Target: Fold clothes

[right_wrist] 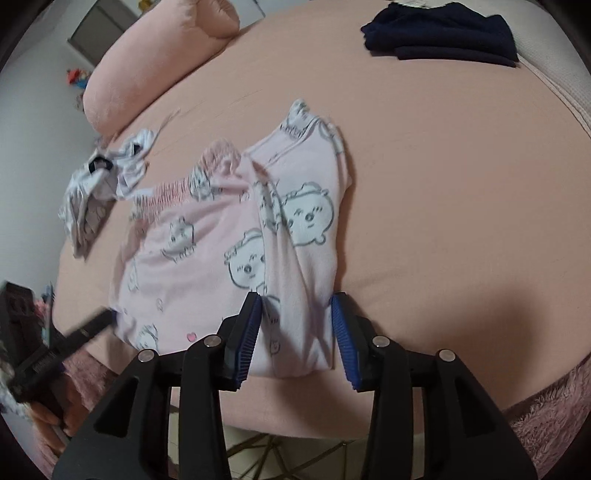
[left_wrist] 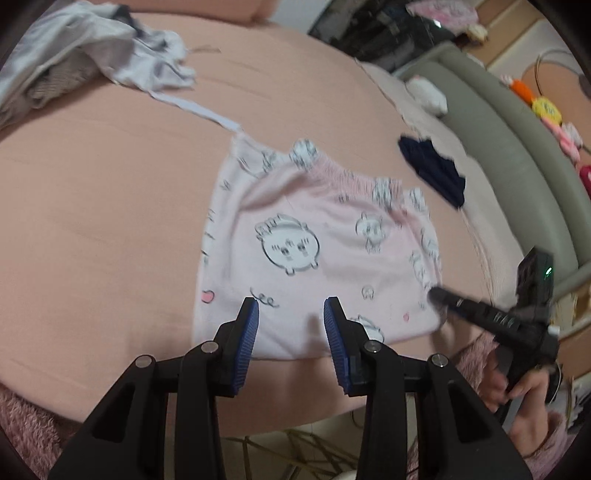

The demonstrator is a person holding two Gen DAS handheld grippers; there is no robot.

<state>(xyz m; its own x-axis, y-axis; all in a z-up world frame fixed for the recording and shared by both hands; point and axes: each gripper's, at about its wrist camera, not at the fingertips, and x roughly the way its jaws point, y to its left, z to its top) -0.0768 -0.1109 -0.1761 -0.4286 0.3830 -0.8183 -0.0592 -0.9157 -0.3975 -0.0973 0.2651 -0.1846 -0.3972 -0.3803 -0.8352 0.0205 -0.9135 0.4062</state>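
Pink bed (left_wrist: 110,192) carries pale pink cartoon-print pyjama bottoms (left_wrist: 314,251), partly folded. Left claw (left_wrist: 291,306) hangs spread over their near edge. Right claw (right_wrist: 297,299), spread too, straddles the folded right-hand leg.

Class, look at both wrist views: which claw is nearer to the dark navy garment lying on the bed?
Right. The right claw is at the pink pyjamas' edge on the navy garment's side; the left claw is at their near edge, farther away.
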